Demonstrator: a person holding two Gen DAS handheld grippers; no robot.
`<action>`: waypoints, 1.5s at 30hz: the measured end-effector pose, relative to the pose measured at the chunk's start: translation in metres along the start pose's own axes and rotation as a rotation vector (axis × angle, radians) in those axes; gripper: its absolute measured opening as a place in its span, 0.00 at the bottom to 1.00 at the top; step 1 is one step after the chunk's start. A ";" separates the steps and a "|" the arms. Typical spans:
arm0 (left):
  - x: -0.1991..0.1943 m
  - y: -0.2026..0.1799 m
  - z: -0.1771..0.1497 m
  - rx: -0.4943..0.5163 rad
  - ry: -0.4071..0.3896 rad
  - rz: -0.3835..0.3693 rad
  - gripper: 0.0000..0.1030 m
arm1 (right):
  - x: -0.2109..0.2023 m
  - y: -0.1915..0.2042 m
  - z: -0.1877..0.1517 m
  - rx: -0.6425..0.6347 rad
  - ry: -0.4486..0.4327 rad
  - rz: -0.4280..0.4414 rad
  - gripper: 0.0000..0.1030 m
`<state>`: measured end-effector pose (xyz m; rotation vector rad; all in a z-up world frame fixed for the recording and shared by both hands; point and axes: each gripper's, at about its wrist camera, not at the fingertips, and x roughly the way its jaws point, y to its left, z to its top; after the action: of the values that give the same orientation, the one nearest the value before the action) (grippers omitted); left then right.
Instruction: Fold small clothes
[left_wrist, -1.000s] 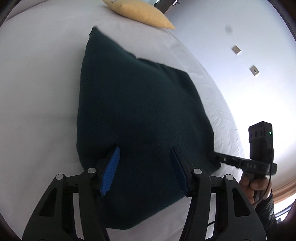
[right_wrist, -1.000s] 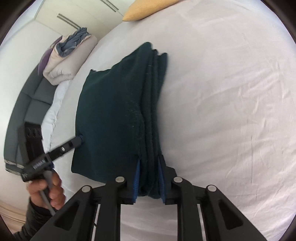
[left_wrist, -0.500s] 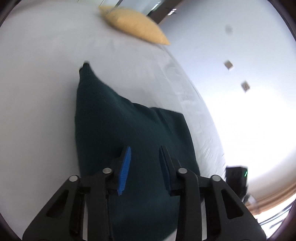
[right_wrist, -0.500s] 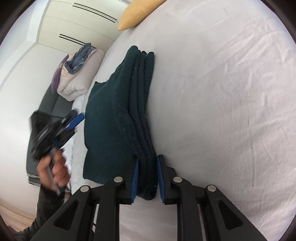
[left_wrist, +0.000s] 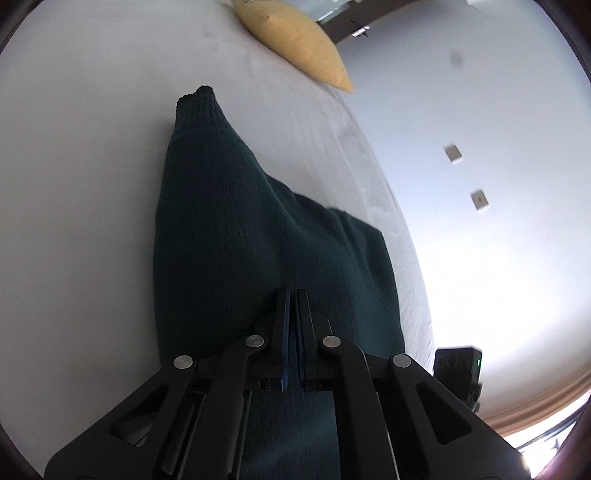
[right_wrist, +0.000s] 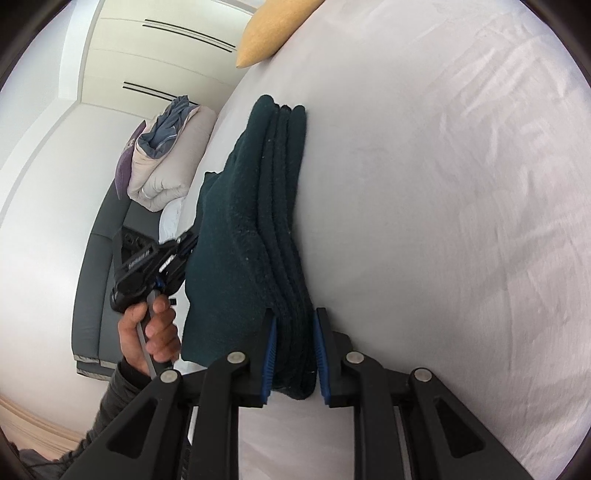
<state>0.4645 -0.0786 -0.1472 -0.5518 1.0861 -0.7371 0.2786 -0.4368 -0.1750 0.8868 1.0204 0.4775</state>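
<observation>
White bed sheet (right_wrist: 443, 221) under dark green knit (right_wrist: 236, 236): R gripper (right_wrist: 293, 317) clamps its folded edge, L gripper (left_wrist: 291, 295) pinched nearly closed, prob. on fabric.

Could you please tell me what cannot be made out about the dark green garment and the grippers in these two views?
- Left wrist view: the garment's near edge is hidden under the left gripper, which has just closed; whether it pinches cloth is unclear.
- Right wrist view: the fold's lower end is hidden between the right gripper's fingers.
- Left wrist view: the frame edge crops the right gripper.
</observation>
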 end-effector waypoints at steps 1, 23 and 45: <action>-0.005 -0.002 -0.008 0.015 0.003 -0.009 0.04 | -0.002 0.000 -0.001 0.004 -0.004 0.006 0.20; -0.045 -0.007 -0.132 0.166 0.197 0.006 0.04 | -0.063 0.016 -0.008 -0.023 -0.129 -0.029 0.61; 0.000 0.035 -0.032 -0.111 0.078 0.099 0.52 | 0.063 0.046 0.088 -0.010 0.033 -0.141 0.43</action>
<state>0.4445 -0.0579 -0.1846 -0.5634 1.2237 -0.6189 0.3875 -0.4016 -0.1500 0.7940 1.1015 0.3785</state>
